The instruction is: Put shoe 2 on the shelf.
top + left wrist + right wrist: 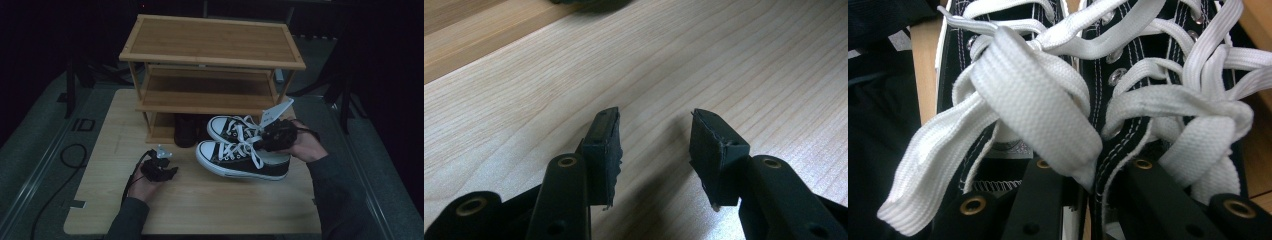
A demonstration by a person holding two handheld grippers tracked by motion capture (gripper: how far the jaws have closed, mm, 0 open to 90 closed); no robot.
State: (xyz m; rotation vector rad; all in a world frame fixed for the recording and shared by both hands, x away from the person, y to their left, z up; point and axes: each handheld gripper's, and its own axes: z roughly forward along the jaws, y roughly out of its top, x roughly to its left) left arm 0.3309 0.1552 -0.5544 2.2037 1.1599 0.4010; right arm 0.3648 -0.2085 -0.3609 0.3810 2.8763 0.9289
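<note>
Sneakers [240,150], a black pair with white soles and laces, lie side by side at the centre right of the high view, on the counter [200,200] in front of the wooden shoe rack [212,55], toes pointing to the left of the frame. The right gripper [274,136] sits at their heel ends, at the right of the pair. In the right gripper view its jaws rise from the bottom edge, one inside each shoe's opening, and are drawn together on the two adjoining inner collars [1098,185] pinched between them, with the white laces [1038,100] just above. The left gripper [162,167] rests low over the bare counter at the lower left of the shoes, well apart from them, jaws spread and holding nothing.
</note>
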